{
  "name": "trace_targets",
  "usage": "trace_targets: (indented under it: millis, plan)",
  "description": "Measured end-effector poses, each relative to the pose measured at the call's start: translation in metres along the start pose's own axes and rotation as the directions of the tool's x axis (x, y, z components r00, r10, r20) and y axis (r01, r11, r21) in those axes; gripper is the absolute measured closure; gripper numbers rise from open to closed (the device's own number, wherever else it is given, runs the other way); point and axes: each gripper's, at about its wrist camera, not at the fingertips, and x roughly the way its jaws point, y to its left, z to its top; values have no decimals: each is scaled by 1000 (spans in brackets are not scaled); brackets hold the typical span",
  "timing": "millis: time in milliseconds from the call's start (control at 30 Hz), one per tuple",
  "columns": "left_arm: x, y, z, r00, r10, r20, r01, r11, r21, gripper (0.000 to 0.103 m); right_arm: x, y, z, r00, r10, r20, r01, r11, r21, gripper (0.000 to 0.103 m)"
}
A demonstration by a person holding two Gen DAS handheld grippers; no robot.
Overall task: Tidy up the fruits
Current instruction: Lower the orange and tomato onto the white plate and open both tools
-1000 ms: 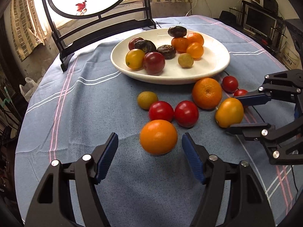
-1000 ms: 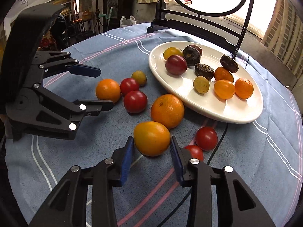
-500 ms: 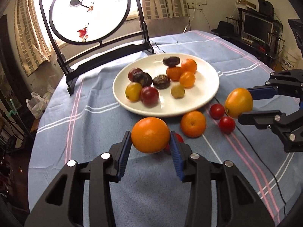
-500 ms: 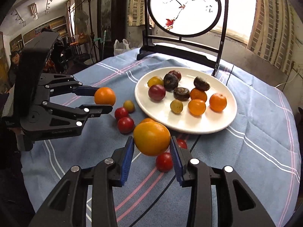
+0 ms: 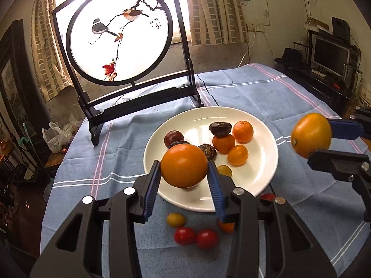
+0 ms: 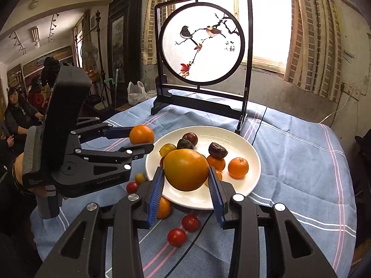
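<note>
The left gripper [image 5: 184,178] has its fingers clamped on an orange [image 5: 184,165], held above the near rim of the plate [image 5: 262,173]; the right gripper [image 6: 187,185] is clamped on a yellow-orange fruit [image 6: 186,170]; both fruits look round, smooth and probably slippery, so a hold across the widest middle seems best, without squeezing hard.
</note>
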Motion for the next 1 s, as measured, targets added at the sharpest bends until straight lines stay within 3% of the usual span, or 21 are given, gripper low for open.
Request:
trace_targets:
  millis: [1000]
  plan:
    - [66, 12, 17, 997, 32, -73, -38, 997, -71, 63, 64, -23, 21, 999, -2, -32, 4, 998, 69, 64]
